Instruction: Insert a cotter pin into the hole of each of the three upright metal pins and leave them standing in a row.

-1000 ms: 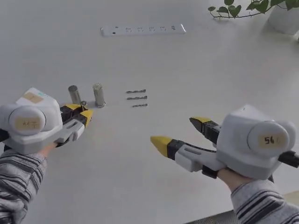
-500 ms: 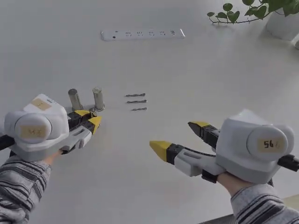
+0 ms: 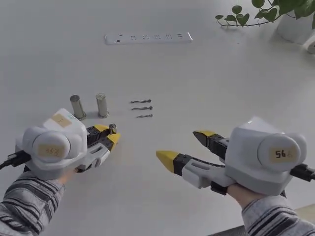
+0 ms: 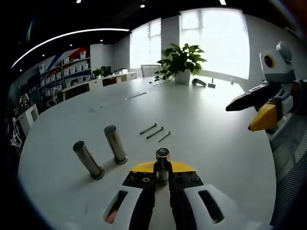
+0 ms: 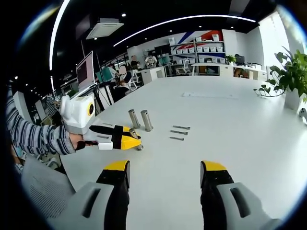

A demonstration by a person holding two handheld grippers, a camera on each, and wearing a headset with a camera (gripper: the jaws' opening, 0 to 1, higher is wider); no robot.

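Note:
My left gripper (image 3: 111, 135) is shut on a short upright metal pin (image 3: 112, 129), whose round top shows between the yellow tips (image 4: 162, 154). Two more metal pins (image 3: 76, 107) (image 3: 102, 105) stand side by side on the white table, behind and left of the held one. Three small cotter pins (image 3: 141, 108) lie in a stack of parallel lines to their right, also seen as cotter pins (image 4: 156, 132) ahead of the left jaws. My right gripper (image 3: 183, 145) hovers open and empty at the near right, its jaws (image 5: 165, 168) wide apart.
A white power strip (image 3: 147, 37) lies at the far side of the table (image 3: 221, 88). A potted plant (image 3: 268, 10) stands at the far right corner. Desks, shelves and people fill the room beyond.
My left gripper has drawn the third metal pin toward me and to the right, away from the two standing pins. The right gripper has barely shifted.

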